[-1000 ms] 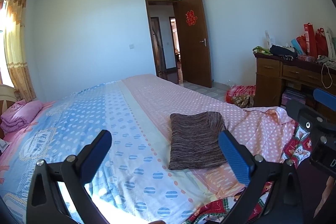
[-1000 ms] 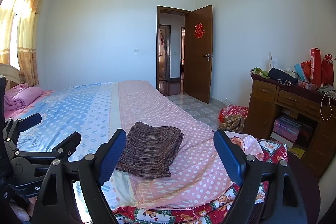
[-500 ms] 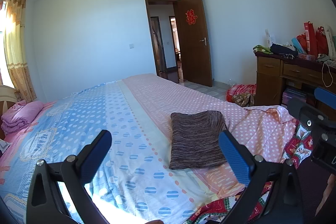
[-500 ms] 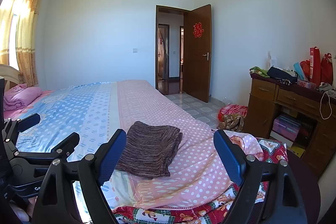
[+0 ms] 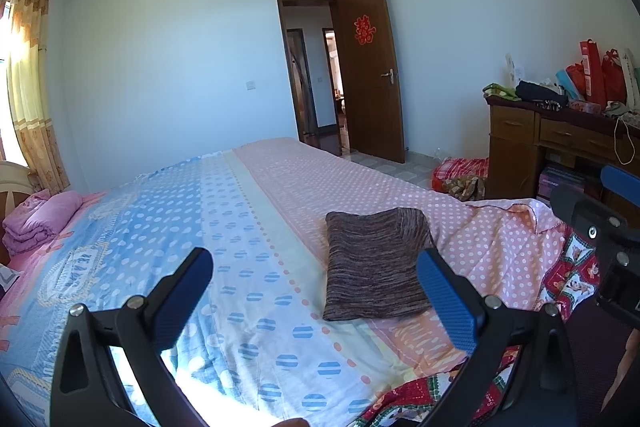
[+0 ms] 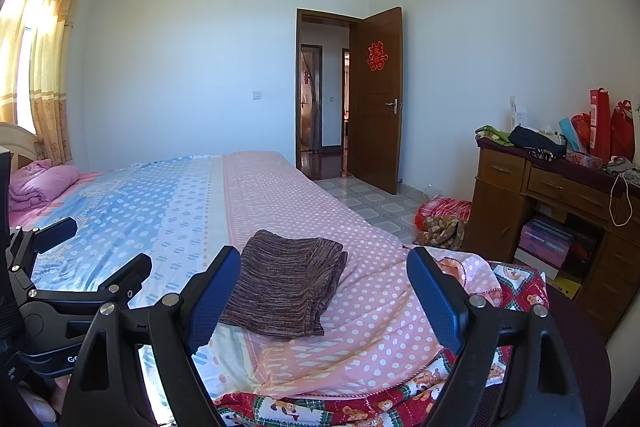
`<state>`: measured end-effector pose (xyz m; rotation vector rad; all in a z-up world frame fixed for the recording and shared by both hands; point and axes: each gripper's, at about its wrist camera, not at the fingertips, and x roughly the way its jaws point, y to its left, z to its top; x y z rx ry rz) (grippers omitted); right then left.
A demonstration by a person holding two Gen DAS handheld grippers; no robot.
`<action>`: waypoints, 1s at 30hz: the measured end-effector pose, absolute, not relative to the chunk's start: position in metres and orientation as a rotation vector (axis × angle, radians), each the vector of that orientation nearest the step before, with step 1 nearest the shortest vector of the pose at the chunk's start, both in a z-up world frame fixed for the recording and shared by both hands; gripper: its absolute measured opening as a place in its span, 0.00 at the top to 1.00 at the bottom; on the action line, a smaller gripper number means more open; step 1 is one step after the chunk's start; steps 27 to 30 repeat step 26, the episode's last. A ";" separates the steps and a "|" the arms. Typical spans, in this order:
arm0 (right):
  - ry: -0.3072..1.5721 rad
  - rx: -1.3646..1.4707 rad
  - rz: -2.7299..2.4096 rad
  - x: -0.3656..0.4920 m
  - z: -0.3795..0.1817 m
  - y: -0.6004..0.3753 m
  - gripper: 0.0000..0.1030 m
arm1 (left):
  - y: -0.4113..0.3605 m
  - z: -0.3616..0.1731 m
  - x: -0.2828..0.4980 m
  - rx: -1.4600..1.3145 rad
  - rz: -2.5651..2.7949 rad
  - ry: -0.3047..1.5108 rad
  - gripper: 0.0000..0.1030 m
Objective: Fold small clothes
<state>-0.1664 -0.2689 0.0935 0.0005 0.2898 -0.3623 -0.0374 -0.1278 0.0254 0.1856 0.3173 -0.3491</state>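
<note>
Nearest to the cameras: left gripper point(image 5: 316, 291) with both blue pads spread wide, nothing between them. Right gripper point(image 6: 324, 291) spread wide as well, empty, hanging above the near edge of the bed point(image 6: 380, 327).

Just beyond the grippers: a brown knitted garment point(image 6: 286, 291), already folded into a neat rectangle, lying flat on the pink dotted part of the bedsheet, close to the blue part and near the foot corner. Touched by neither gripper. In the right wrist view several layers visible along its right edge, so probably folded more than once.

Likely handling: light, soft, limp, with no stiffness of its own; not fragile and not slippery, since the knit looks coarse. Easy to pinch, but apt to sag and to open if lifted at one point only. Best taken at two corners of one short edge, one gripper on each, with all layers caught together. Soft bed below, so the pads could catch the sheet too.

Farther away: pink bedding point(image 5: 36, 223) at the head of the bed, a wooden desk point(image 6: 540, 195) with bags at the right wall, an open door point(image 6: 378, 99).
</note>
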 end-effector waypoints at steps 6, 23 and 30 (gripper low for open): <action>0.290 0.003 -0.365 -0.166 0.093 -0.270 0.17 | -0.127 0.022 -0.036 0.187 -0.351 0.333 0.00; 0.322 0.025 -0.376 -0.159 0.084 -0.268 0.17 | -0.124 0.017 -0.024 0.196 -0.343 0.367 0.00; 0.337 0.037 -0.379 -0.155 0.081 -0.271 0.17 | -0.123 0.016 -0.018 0.189 -0.350 0.390 0.00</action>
